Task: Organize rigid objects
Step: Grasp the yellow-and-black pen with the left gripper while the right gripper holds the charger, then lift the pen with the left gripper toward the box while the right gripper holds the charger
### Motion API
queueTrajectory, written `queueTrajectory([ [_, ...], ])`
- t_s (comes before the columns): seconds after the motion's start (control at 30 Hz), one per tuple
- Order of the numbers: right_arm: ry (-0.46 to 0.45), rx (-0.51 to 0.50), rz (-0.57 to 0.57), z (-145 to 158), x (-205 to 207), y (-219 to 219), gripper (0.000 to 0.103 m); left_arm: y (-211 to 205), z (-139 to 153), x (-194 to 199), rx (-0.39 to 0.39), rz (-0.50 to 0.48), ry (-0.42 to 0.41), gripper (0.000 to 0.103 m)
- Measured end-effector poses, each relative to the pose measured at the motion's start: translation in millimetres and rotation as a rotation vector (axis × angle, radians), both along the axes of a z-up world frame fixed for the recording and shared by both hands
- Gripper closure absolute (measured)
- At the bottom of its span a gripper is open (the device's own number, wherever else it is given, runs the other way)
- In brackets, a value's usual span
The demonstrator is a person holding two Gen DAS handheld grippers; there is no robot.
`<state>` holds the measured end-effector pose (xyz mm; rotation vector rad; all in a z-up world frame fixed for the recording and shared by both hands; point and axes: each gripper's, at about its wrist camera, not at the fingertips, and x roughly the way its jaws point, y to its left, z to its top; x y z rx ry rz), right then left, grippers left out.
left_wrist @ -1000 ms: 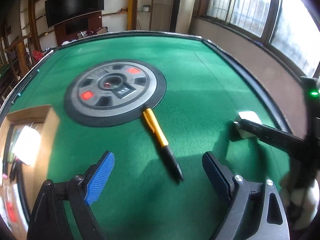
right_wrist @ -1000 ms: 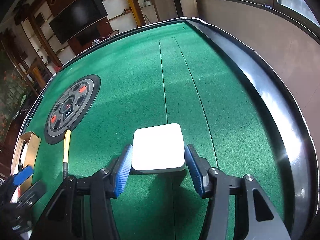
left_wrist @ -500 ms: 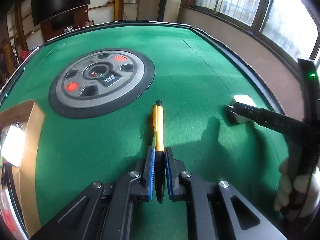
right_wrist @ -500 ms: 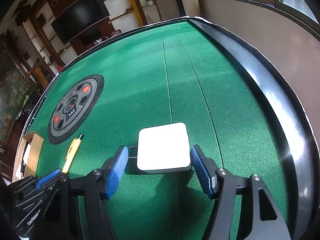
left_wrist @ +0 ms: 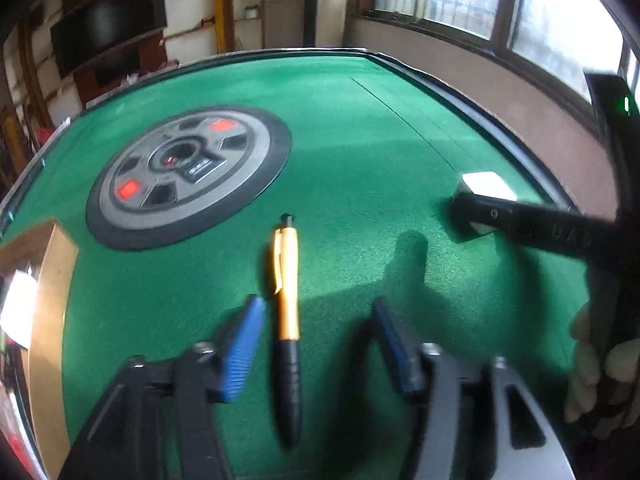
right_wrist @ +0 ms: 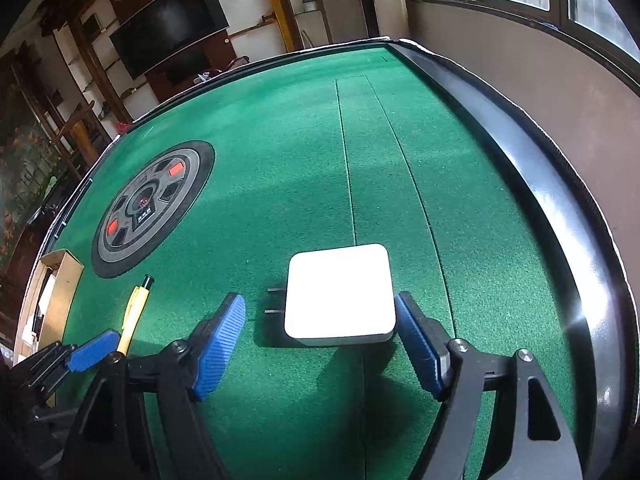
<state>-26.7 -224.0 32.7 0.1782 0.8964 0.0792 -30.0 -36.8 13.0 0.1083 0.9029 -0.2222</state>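
Blue-padded jaws of the left gripper (left_wrist: 316,344) are opening around an orange and black pen (left_wrist: 287,312), which lies flat on the green felt table (left_wrist: 360,140) between them; neither pad presses it, so it is not held. To the right, the right gripper (right_wrist: 318,338) is likewise opening, straddling a white charger block (right_wrist: 339,291) with 2 metal prongs pointing left; the left pad stands clear of it and the right pad sits just beside its edge, seemingly without pressing.

Pen looks light, stiff and smooth, likely to roll or slip if pinched near its tapered tip; the black grip section, nearest the pads, seems the safest place to take it. Charger block looks rigid, glossy and somewhat heavier; flat opposite sides offer the best hold, away from the prongs.

Left of the pen, a shallow cardboard box (left_wrist: 52,280) sits at the table edge, probably where objects belong. Farther off, a round grey and black control panel (left_wrist: 188,172) with 2 red buttons is set into the felt; its small label is too blurred to read. No brand shows on either object.
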Motion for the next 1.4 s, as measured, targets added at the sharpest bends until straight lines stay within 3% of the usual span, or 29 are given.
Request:
queueTrajectory([
  [0.03, 0.0, 0.002, 0.0, 0, 0, 0, 0.028, -3, 1, -2, 0.016, -0.004, -0.012, 0.04],
  [0.07, 0.0, 0.003, -0.001, 0, -1, 0, 0.028, -3, 1, -2, 0.0, -0.011, -0.005, 0.053],
  [0.1, 0.0, 0.005, -0.001, 0, 0, 0, 0.027, -2, 2, -3, -0.023, -0.013, -0.001, 0.077],
  [0.17, 0.0, 0.007, 0.0, -1, 0, 1, 0.027, -1, 3, -6, -0.019, -0.017, 0.008, 0.095],
  [0.3, -0.001, -0.007, 0.003, -1, 0, 3, 0.026, 7, 8, -12, -0.047, 0.015, 0.013, 0.095],
  [0.6, -0.006, -0.03, 0.017, -2, 0, 8, 0.022, 22, 38, -50, -0.05, 0.035, -0.075, 0.095],
  [0.83, -0.015, -0.018, 0.02, -3, 0, 6, 0.021, 53, 58, -72, -0.148, 0.06, -0.101, 0.095],
  [0.97, -0.019, -0.019, 0.016, -3, -1, 6, 0.021, 60, 45, -69, -0.178, 0.068, -0.04, 0.095],
  [1.27, -0.019, -0.038, 0.003, -3, -1, 8, 0.021, 21, 5, -23, -0.085, 0.005, 0.075, 0.094],
  [1.4, -0.02, -0.035, 0.004, -3, -1, 8, 0.021, 17, 6, -23, -0.071, -0.019, 0.053, 0.095],
])
